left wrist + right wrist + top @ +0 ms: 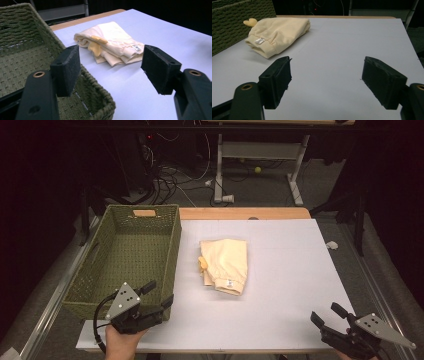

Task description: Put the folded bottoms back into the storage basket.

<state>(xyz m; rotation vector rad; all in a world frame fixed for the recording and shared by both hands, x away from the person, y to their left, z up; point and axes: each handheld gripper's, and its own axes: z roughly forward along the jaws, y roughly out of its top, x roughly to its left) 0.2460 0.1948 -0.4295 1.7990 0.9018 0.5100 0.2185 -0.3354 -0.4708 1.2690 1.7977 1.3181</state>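
A folded cream garment (226, 265) with a small white label lies on the white table top (280, 285), just right of a green woven basket (115, 270). The garment (110, 45) lies beyond the left gripper's jaws, and it (277, 35) appears at the far left in the right gripper view. My left gripper (159, 295) hovers over the basket's near right corner, open and holding nothing. My right gripper (327, 316) rests at the table's near right corner, open and holding nothing.
The basket (22, 57) looks empty inside, and its near rim sits under the left jaws. The basket's wall (239, 20) stands at the left behind the garment. Beyond the table's far edge are a desk frame (260, 160) and cables on the floor.
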